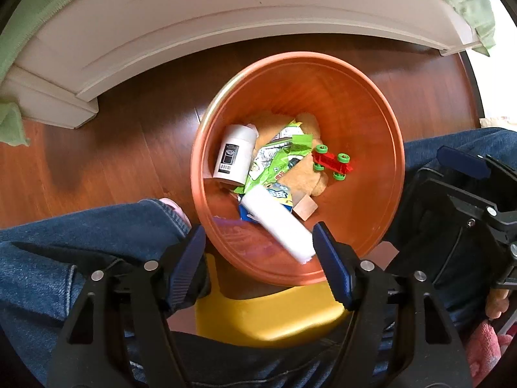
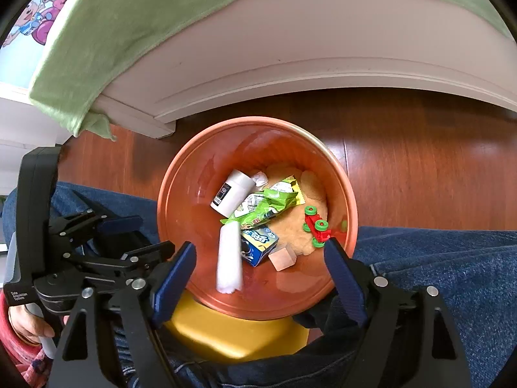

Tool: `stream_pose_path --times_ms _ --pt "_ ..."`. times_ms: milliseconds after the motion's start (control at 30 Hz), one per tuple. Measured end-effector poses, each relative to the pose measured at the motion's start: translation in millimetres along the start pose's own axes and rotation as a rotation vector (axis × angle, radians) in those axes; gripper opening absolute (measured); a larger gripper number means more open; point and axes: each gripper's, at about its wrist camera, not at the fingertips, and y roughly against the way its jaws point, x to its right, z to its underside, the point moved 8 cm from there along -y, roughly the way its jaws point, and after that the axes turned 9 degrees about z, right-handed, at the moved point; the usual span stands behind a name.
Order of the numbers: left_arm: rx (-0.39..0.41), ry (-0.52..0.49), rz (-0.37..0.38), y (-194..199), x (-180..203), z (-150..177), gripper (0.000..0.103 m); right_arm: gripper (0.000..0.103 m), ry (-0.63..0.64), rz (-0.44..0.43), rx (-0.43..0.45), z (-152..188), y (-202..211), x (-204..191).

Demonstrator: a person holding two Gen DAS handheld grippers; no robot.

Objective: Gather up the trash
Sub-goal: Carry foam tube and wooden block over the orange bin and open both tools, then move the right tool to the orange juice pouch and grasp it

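Grippers (image 1: 258,265) (image 2: 260,278) angled down, fingers spread, over bin (image 1: 392,161)

Orange bin (image 1: 384,148) on wooden floor (image 1: 113,148)

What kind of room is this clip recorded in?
Probably a child's bedroom or playroom at home. A white bed frame draped with a green blanket stands on a wood floor, a cartoon picture is beside it, and the orange bin holds a toy car.

Black tongs (image 1: 258,252), blue pads (image 1: 332,268); blue jeans (image 1: 80,236).
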Motion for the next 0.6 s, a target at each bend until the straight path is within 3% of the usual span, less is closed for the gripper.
stream_pose_path --times_ms 333,467,600 --pt "0.048 -0.002 -0.012 13.6 2.6 -5.7 0.068 0.08 0.003 0.006 0.024 -2.2 9.0 2.5" --pt "0.151 -0.01 0.006 46.3 6.6 -20.8 0.068 0.08 0.007 0.01 0.082 -16.0 29.2 3.6" --pt "0.312 -0.023 -0.012 99.4 7.4 -42.6 0.068 0.08 0.057 0.025 0.212 -52.4 75.4 -6.3"
